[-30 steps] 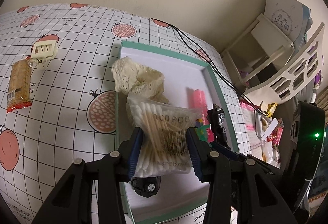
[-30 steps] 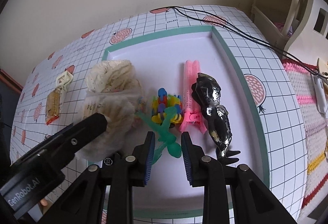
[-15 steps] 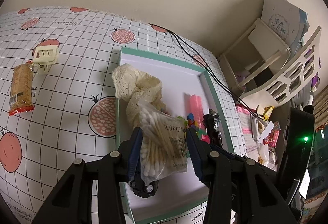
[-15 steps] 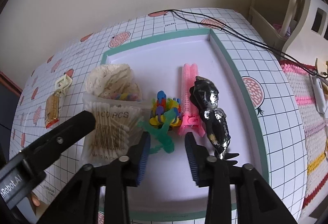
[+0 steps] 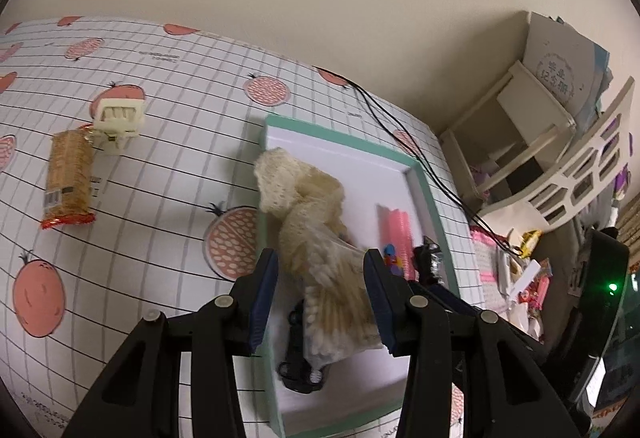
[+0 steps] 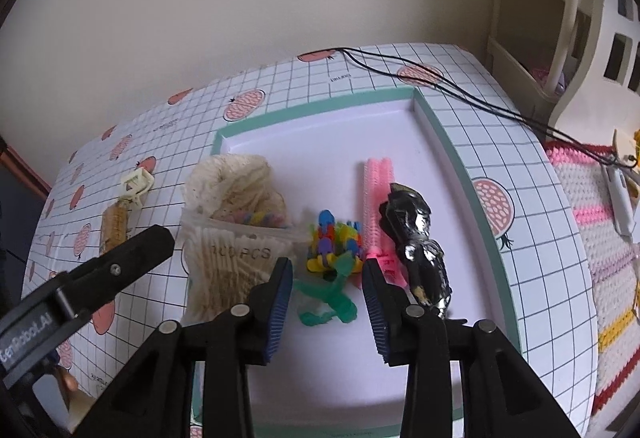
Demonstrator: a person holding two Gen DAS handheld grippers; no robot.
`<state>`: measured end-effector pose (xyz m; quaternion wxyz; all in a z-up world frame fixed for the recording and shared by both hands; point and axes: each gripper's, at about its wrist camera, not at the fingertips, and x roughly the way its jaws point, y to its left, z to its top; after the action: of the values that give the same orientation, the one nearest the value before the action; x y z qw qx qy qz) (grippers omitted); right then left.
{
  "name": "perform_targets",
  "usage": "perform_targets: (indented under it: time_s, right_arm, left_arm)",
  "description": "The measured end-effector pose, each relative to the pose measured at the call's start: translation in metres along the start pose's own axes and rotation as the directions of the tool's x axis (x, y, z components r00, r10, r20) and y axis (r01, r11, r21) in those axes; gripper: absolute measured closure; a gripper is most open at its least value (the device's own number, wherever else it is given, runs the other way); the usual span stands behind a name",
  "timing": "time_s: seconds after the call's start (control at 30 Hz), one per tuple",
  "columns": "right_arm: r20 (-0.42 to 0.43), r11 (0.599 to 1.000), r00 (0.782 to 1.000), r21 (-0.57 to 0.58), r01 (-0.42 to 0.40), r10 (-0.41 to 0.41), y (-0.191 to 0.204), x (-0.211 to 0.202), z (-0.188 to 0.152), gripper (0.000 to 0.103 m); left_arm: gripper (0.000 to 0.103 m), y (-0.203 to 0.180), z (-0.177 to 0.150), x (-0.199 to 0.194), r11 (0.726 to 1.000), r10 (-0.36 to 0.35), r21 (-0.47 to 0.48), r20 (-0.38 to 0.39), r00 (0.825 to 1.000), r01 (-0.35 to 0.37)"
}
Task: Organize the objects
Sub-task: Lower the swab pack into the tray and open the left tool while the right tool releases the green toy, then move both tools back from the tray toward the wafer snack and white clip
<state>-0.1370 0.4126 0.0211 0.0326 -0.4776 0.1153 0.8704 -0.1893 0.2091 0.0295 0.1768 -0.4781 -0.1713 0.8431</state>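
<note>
Cellophane-wrapped crackers [image 5: 69, 179] and a cream clip [image 5: 119, 119] lie at the left of the desk [image 5: 168, 141], outside the green-rimmed tray [image 6: 452, 153]. In the tray, the cotton-swab bag [image 6: 236, 262] rests between the spread, non-gripping fingers of the left tool [image 5: 322, 302]. Further right, the right tool [image 6: 326, 314] hangs open over a green figure [image 6: 332, 298], beside a pink comb [image 6: 378, 213] and a black figurine [image 6: 416, 238].

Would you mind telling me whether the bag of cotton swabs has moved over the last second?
Yes. In the right wrist view the bag of cotton swabs has dropped from the left gripper's jaws into the tray, in front of the lace cloth.
</note>
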Motion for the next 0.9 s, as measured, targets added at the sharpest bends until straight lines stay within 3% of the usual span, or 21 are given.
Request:
perform_targets:
  time_s: [0.07,0.1,0.3,0.5,0.57,0.63,0.77,0.9]
  right_arm:
    - [0.011,1.0,1.0,-0.007,-0.004,0.004,0.003,0.0,0.0,0.043]
    - [0.014,1.0,1.0,-0.01,-0.011,0.011,0.003,0.0,0.0,0.039]
    - [0.019,0.999,1.0,-0.032,-0.013,0.014,0.01,0.002,0.0,0.035]
    - [0.027,0.999,0.999,-0.046,-0.025,0.027,0.013,0.002,0.0,0.02]
    - [0.032,0.999,0.999,-0.043,-0.025,0.026,0.014,0.002,0.001,0.01]
    - [0.034,0.999,0.999,-0.041,-0.022,0.023,0.014,0.003,0.001,0.004]
    - [0.036,0.999,0.999,-0.05,-0.021,0.023,0.018,0.004,0.0,0.0]
    - [0.042,0.998,0.999,-0.055,-0.013,0.015,0.02,0.005,0.0,0.0]
  left_arm:
    - [0.057,0.004,0.001,-0.001,1.0,0.018,-0.008,0.003,1.0,-0.018]
    - [0.057,0.007,0.002,-0.001,1.0,0.026,-0.015,0.005,1.0,-0.025]
    - [0.045,0.024,0.004,-0.005,0.995,0.09,-0.045,0.017,0.996,-0.089]
    - [0.036,0.039,0.006,-0.007,0.985,0.154,-0.076,0.022,0.988,-0.152]
    - [0.033,0.042,0.006,-0.007,0.982,0.173,-0.085,0.023,0.985,-0.17]
    - [0.021,0.047,0.007,-0.008,0.978,0.184,-0.101,0.029,0.983,-0.18]
    - [0.016,0.053,0.008,-0.011,0.973,0.203,-0.121,0.044,0.978,-0.196]
    - [0.0,0.057,0.008,-0.015,0.966,0.236,-0.128,0.073,0.969,-0.226]
